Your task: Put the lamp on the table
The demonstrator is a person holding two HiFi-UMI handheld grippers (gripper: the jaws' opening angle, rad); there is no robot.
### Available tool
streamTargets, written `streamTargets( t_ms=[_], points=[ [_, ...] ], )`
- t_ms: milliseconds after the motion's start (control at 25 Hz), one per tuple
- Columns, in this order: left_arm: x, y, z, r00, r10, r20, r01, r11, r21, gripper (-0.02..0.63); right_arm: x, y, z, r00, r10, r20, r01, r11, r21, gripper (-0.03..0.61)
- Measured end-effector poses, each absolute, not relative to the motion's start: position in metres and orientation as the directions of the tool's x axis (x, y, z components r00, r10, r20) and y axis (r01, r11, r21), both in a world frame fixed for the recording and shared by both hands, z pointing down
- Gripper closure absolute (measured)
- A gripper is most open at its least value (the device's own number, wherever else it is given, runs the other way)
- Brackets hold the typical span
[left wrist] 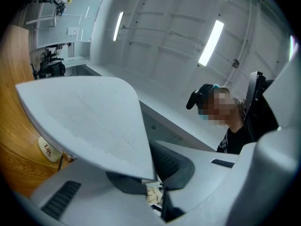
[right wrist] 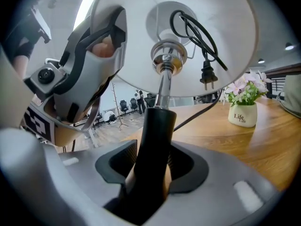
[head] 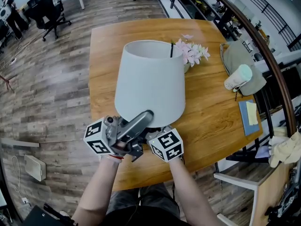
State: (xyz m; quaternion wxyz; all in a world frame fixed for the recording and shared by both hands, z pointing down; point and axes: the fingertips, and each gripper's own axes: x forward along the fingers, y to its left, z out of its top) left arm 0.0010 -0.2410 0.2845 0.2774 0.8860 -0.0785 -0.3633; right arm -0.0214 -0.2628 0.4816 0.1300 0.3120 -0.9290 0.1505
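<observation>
The lamp's white shade [head: 150,79] stands over the wooden table [head: 106,55], near its front edge. My left gripper [head: 146,117] reaches up to the shade's lower rim. In the left gripper view the rim [left wrist: 94,126] sits pinched between the two pads, so that gripper [left wrist: 150,178] is shut on it. My right gripper [head: 162,138] is beside it, tucked under the shade. In the right gripper view the lamp's black stem [right wrist: 157,126] rises between the wide-set jaws of that gripper [right wrist: 153,166], which is open. The cord and plug [right wrist: 207,74] hang inside the shade [right wrist: 225,18]. The base is hidden.
A small white pot of pink flowers [head: 190,53] stands just behind the shade. At the table's right lie a grey cap [head: 247,55], a pale cup [head: 237,77] and a blue notebook [head: 249,117]. Office chairs [head: 44,8] stand on the floor at the far left.
</observation>
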Motion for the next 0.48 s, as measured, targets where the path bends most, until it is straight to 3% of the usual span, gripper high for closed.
streamTargets(
  t_ms=[480],
  points=[
    [0.012,-0.215,0.288,0.751,-0.299,-0.588,0.073,-0.848,0.524,0.606,-0.006,-0.247,0.487,-0.71,-0.602,0.366,-0.687,0.706,-0.173,0.393]
  ],
)
